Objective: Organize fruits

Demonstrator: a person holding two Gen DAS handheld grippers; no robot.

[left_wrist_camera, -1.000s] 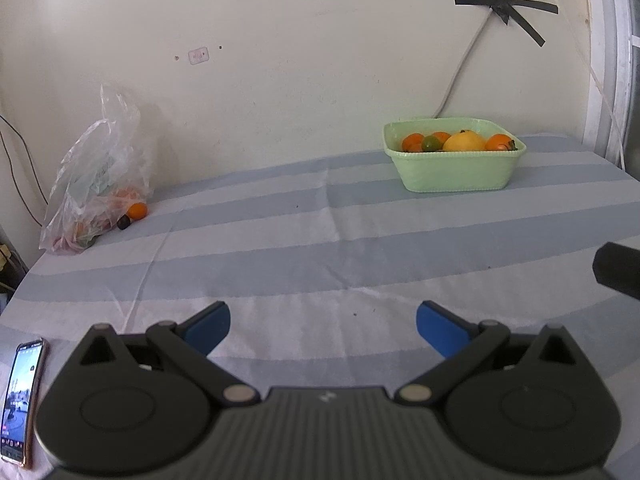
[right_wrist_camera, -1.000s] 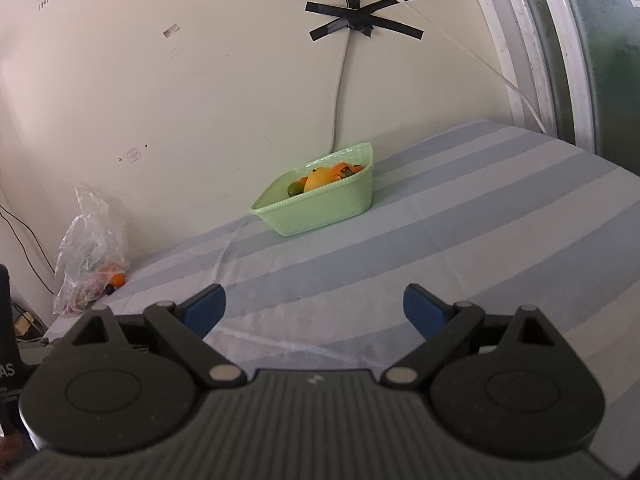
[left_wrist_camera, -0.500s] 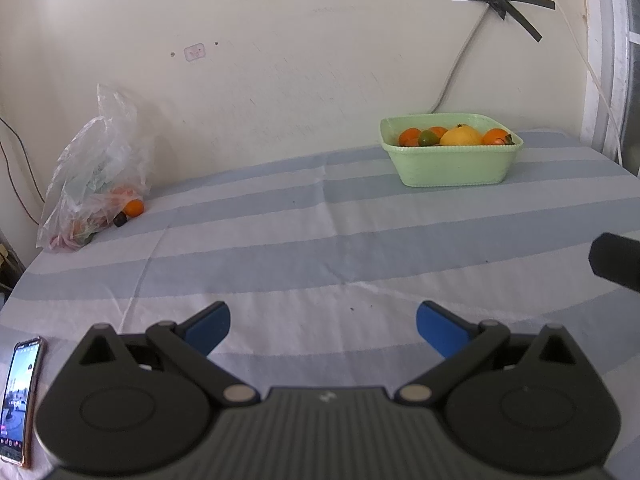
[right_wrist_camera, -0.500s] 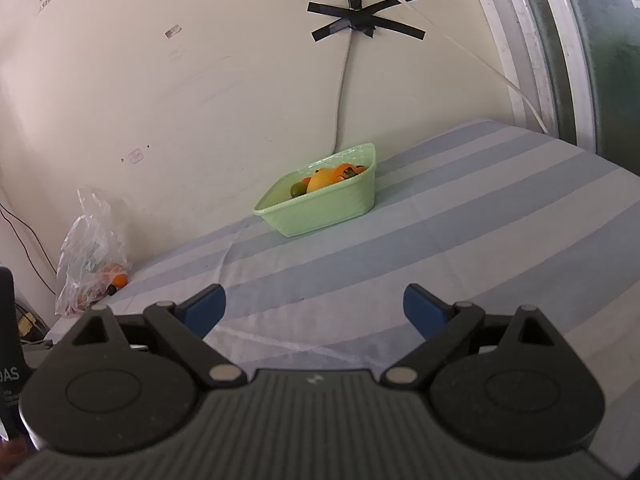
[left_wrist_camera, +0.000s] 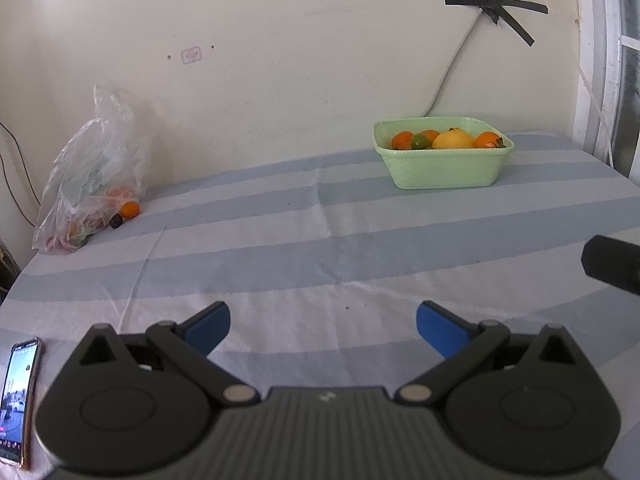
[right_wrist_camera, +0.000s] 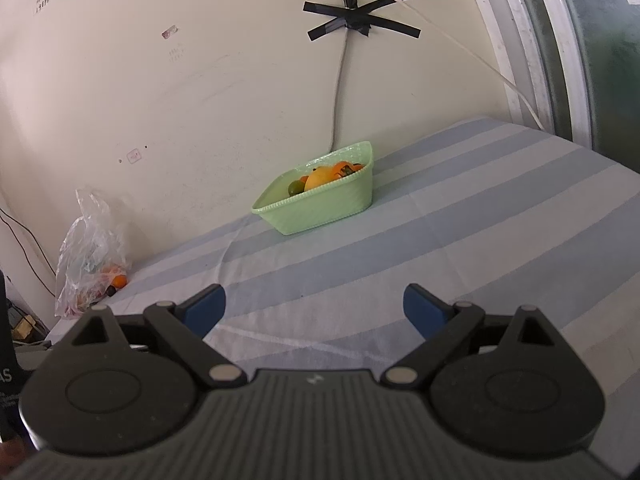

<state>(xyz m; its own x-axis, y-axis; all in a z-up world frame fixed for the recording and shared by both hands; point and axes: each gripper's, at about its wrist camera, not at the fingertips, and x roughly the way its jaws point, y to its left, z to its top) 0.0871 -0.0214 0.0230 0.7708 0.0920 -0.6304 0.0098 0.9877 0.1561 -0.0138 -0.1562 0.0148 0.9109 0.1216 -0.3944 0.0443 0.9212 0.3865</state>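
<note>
The basket sits far right on the surface, against the wall, fruits in it — the plastic bag far left, well apart; a phone lies at the near-left edge.

Setting: domestic room, lived-in. Evidence: worktop spread with a blue-and-white striped cloth; scuffed cream wall behind it; power cable fixed to the wall with crossed black tape; white window frame with frosted glass at right. Household items: green plastic basket of fruit, thin plastic shopping bag with more fruit, smartphone lying screen-up.
</note>
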